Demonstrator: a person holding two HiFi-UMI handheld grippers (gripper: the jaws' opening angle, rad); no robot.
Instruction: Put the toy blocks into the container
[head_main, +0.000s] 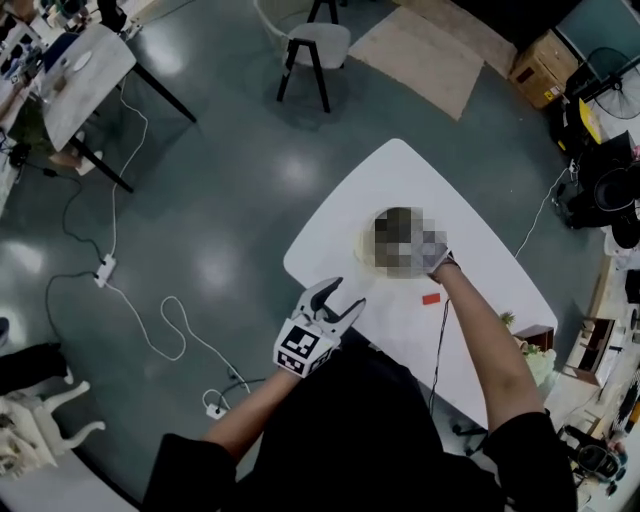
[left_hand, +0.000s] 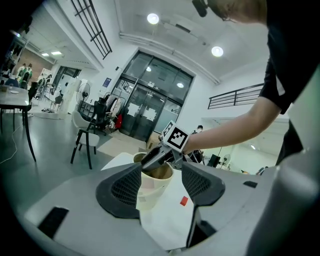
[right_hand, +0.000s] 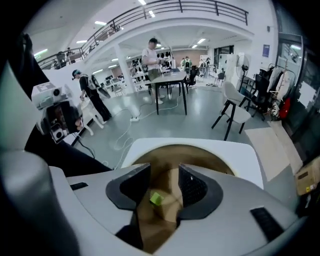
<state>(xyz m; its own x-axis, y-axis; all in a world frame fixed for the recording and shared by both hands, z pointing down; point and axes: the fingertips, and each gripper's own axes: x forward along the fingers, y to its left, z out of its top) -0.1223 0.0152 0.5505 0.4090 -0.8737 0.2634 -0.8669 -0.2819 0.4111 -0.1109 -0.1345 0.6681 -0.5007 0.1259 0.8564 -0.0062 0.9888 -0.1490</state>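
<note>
Green block (right_hand: 156, 199) sits loose between the right gripper's (right_hand: 164, 170) jaws, down inside the container (right_hand: 210, 159). It is nearer the jaw at the left of the right gripper view. The jaws are spread wider than the block and clamp nothing. Can't tell whether the block brushes that near jaw.

Red block (left_hand: 183, 201) lies on the white table (head_main: 400, 170), just beside the container's foot and outside it. The left gripper (left_hand: 161, 172) is also spread and empty, aimed at the container from the table edge, with the red block low in front of it.

Head view: the container mouth and the right gripper's tips are masked by blur. Right gripper view: its jaws cover much of the container floor. The container is a pale cup, brown inside. The green block is the only thing visible in it.
</note>
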